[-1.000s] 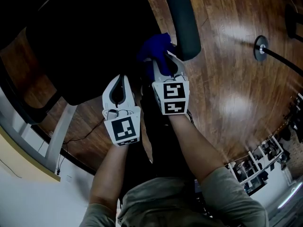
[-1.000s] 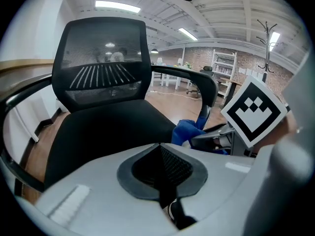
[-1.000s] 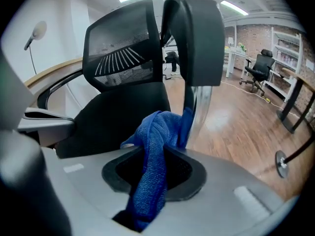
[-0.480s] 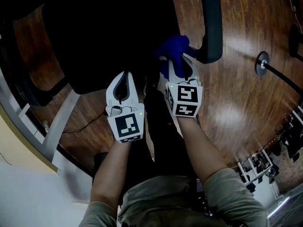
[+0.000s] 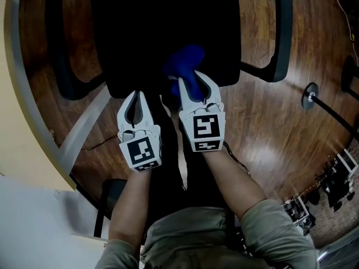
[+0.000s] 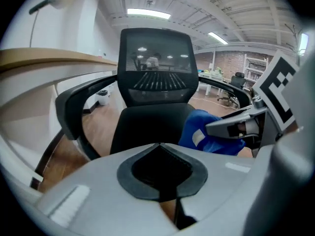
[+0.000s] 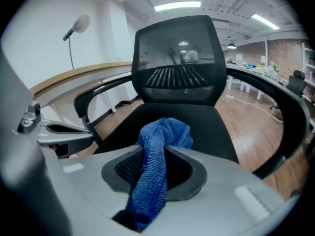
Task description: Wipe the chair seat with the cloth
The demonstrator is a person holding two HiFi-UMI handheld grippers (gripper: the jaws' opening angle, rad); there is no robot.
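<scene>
Currently forearms side by side at chair seat (image 5: 157, 32) front edge; right gripper (image 5: 194, 78) clamps cloth (image 5: 182, 60), left gripper (image 5: 135, 96) closed, empty.

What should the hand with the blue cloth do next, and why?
Probably lower the right gripper until the cloth presses on the chair seat. The cloth is clamped in its jaws over the seat's front, seemingly not touching it yet.
</scene>
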